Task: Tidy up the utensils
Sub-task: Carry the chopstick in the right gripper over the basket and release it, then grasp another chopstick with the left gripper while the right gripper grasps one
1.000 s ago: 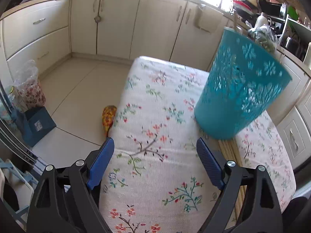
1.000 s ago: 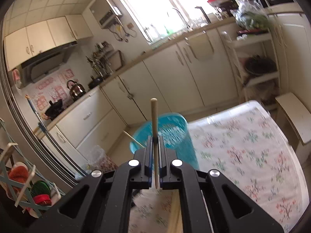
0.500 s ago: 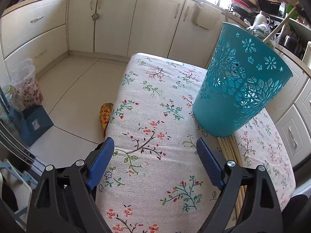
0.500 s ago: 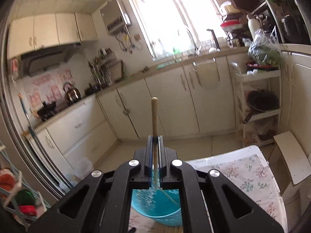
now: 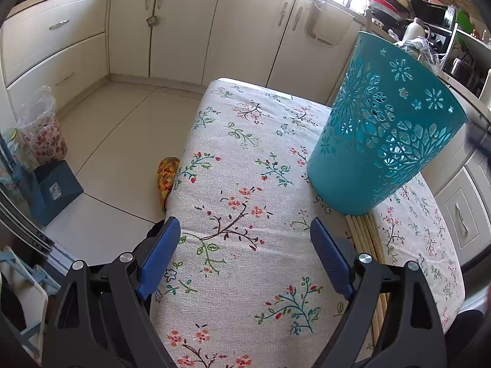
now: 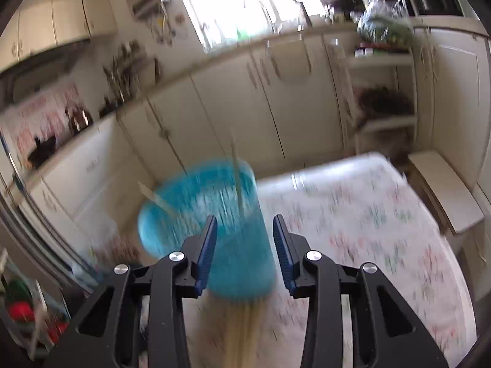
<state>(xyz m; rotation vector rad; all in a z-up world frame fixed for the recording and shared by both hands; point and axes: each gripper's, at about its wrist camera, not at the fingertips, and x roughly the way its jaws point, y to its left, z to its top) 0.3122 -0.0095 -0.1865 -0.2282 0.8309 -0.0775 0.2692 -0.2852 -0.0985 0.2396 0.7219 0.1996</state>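
Pale wooden sticks (image 5: 365, 239) lie on the floral cloth (image 5: 233, 184), touching the teal basket (image 5: 383, 135); two stand inside it. Both right gripper (image 6: 245, 251) and left gripper (image 5: 245, 257) gape empty: pinch one stick mid-length, lift clear, then drop it upright

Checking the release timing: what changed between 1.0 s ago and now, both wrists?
The right gripper opened and let go of the wooden stick it had clamped upright; the stick now stands in the teal basket, beside another already leaning there. The view is motion-blurred. The left gripper stayed open and empty over the floral tablecloth. The loose sticks by the basket's base stayed put.
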